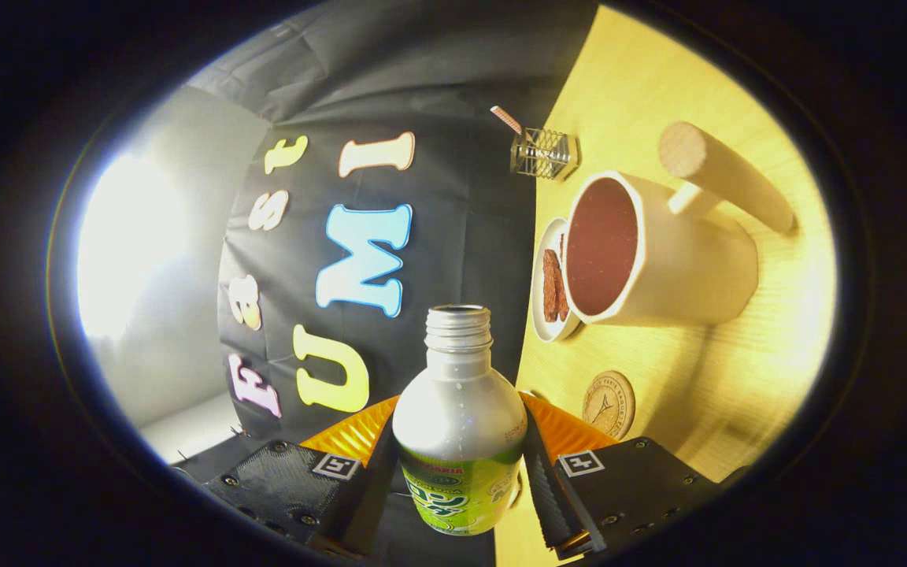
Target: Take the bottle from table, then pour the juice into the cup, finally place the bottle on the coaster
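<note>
We see the gripper [460, 472] rolled sharply to one side, so that the table surface stands almost upright beside it. Its two fingers [549, 496] reach forward and are closed against opposite sides of the bottle [460, 417], one finger on each flank, holding it clamped between them, neck pointing ahead.

- Black cloth wall [438, 94] at twelve o'clock, creased.
- Pale wall [186, 236] at nine o'clock, washed by bright glare.
- Light wooden table [697, 378] at three o'clock, warmly lit.
</note>
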`<state>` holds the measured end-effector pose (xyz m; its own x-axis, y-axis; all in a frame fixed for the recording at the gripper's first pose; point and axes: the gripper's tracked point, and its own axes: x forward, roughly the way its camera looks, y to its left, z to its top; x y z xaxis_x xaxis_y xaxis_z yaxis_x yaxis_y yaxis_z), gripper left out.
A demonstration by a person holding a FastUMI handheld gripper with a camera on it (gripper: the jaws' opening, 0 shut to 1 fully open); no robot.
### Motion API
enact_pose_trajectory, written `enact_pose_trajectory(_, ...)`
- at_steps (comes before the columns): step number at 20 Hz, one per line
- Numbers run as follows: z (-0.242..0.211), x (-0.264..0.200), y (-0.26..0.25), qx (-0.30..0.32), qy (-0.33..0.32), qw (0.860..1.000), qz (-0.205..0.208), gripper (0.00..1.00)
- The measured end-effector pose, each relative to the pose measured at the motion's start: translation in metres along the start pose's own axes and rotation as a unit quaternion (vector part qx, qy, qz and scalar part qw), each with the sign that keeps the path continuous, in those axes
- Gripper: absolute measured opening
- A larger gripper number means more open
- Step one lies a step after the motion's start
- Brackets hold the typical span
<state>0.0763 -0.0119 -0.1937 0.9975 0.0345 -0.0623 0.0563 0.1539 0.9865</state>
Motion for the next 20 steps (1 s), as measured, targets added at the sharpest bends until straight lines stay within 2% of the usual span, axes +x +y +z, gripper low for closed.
enact_pose_trajectory(3,0.004,-0.003,-0.004,0.021,-0.009,1.000,-0.009,0.76)
enact_pose_trajectory(9,0.009,0.000,-0.001,0.080,-0.016,0.997,0.007,0.76)
enact_pose_trajectory(20,0.012,0.004,0.000,0.108,-0.018,0.994,0.002,0.76)
